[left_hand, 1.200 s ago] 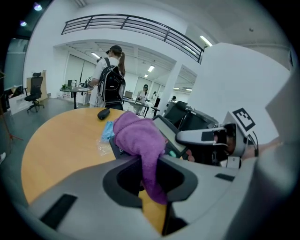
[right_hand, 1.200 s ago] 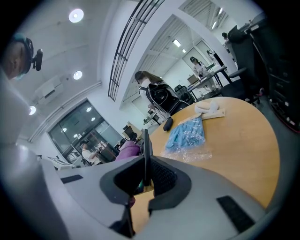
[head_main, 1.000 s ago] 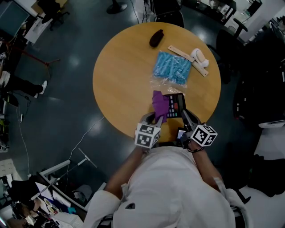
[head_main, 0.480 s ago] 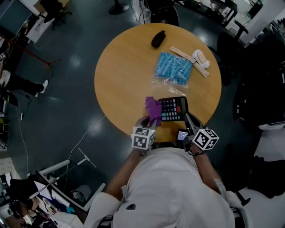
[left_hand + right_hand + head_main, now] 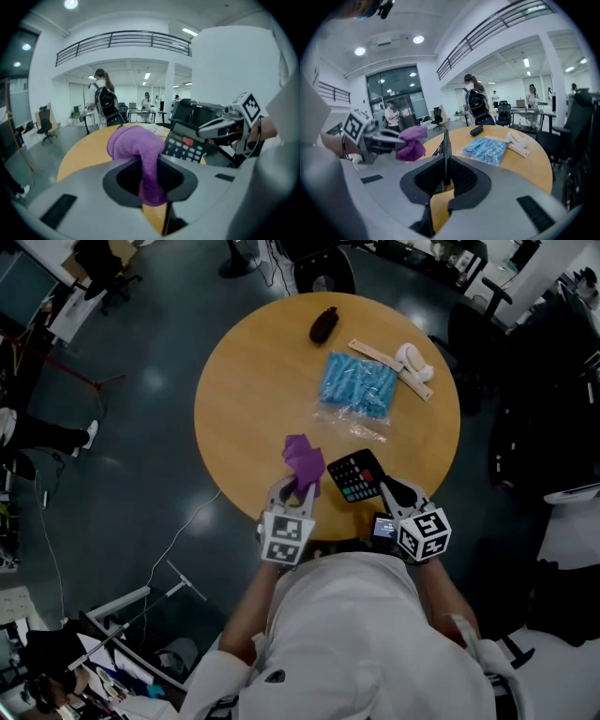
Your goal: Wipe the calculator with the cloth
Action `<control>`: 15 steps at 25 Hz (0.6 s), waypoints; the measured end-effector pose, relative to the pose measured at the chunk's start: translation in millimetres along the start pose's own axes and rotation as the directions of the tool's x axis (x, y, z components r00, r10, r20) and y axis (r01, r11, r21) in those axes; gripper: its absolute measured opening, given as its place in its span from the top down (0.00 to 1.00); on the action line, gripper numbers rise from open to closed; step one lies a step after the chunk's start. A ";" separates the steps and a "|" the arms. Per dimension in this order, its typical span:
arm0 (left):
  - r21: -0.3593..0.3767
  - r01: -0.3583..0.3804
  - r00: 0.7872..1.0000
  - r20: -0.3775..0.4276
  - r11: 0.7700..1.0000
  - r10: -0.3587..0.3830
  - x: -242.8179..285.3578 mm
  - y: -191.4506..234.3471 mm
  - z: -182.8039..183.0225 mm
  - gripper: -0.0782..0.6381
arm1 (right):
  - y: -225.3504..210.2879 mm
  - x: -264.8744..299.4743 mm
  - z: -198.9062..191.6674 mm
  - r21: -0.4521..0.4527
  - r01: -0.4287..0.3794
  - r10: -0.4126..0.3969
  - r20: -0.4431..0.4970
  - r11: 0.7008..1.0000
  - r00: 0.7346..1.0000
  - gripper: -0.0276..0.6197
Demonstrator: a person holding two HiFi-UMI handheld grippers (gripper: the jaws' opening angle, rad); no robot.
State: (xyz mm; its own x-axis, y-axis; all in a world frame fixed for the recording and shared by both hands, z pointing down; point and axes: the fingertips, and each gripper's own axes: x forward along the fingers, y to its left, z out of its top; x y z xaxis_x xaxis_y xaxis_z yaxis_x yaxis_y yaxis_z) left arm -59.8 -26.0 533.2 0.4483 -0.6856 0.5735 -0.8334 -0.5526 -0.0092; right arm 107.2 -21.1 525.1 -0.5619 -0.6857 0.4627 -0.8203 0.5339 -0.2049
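Purple bunched cloth (image 5: 303, 457) pinched in your left tongs (image 5: 298, 487). Right tongs (image 5: 387, 487) clamp the black keypad calculator (image 5: 356, 474) edgewise, keys tilted toward the cloth, presumably for wiping.

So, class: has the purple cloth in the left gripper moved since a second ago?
Yes: against the blue plastic packet, the purple cloth has shifted left, off the black calculator.

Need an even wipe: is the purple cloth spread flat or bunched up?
Bunched: the cloth is a rounded wad pinched in the left gripper.
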 end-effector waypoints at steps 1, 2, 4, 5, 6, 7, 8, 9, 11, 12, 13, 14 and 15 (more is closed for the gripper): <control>0.054 0.013 0.999 0.029 0.998 -0.015 -1.8 -5.8 18.0 0.78 | 3.6 1.0 -0.1 -0.048 -0.007 0.006 -0.015 0.999 1.000 0.88; 0.104 0.027 0.998 0.054 0.994 -0.033 -3.2 -13.2 34.5 0.78 | 7.6 1.7 0.0 -0.090 -0.016 0.013 -0.030 0.996 0.999 0.88; 0.194 0.058 0.993 0.091 0.979 -0.077 -5.6 -31.5 63.3 0.78 | 16.3 3.0 -0.3 -0.154 -0.037 0.028 -0.059 0.987 0.998 0.88; 0.233 0.076 0.990 0.102 0.969 -0.103 -6.3 -42.3 74.8 0.78 | 20.4 3.8 -1.0 -0.179 -0.047 0.035 -0.072 0.983 0.997 0.88; 0.267 0.098 0.986 0.108 0.959 -0.131 -6.1 -54.0 83.8 0.78 | 24.0 4.5 -1.9 -0.198 -0.055 0.039 -0.082 0.979 0.996 0.88; 0.295 0.122 0.981 0.109 0.948 -0.160 -4.8 -66.0 89.6 0.78 | 27.0 5.0 -2.8 -0.213 -0.060 0.041 -0.091 0.975 0.995 0.88; 0.320 0.145 0.977 0.103 0.936 -0.186 -2.3 -77.4 92.2 0.78 | 29.6 5.5 -3.6 -0.221 -0.063 0.042 -0.097 0.973 0.994 0.88; 0.342 0.163 0.974 0.091 0.926 -0.206 0.7 -87.0 92.1 0.78 | 32.1 6.4 -4.1 -0.225 -0.065 0.043 -0.101 0.972 0.994 0.88; 0.375 0.186 0.973 0.058 0.908 -0.223 6.5 -100.3 87.3 0.78 | 36.7 8.4 -4.3 -0.229 -0.069 0.046 -0.107 0.971 0.993 0.88; 0.384 0.194 0.973 0.041 0.903 -0.226 8.6 -104.6 84.2 0.78 | 38.5 8.7 -4.3 -0.231 -0.071 0.046 -0.109 0.970 0.993 0.88; 0.386 0.203 0.973 0.023 0.900 -0.229 10.3 -107.7 80.9 0.78 | 39.7 8.7 -4.1 -0.233 -0.071 0.045 -0.111 0.970 0.993 0.88; 0.384 0.211 0.973 0.005 0.899 -0.231 11.5 -109.6 77.3 0.78 | 40.3 8.6 -4.1 -0.233 -0.069 0.043 -0.112 0.970 0.993 0.88; 0.378 0.219 0.973 -0.013 0.900 -0.232 12.0 -110.6 73.5 0.78 | 40.5 8.7 -4.1 -0.231 -0.065 0.039 -0.112 0.971 0.993 0.88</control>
State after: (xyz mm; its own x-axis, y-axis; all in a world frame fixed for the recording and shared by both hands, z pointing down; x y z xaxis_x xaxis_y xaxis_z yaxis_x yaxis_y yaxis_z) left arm 61.5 -7.9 480.9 0.6250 -0.5330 0.5703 -0.5293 -0.8264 -0.1923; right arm 69.5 -3.4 524.3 -0.5784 -0.6046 0.5476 -0.7356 0.6767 -0.0298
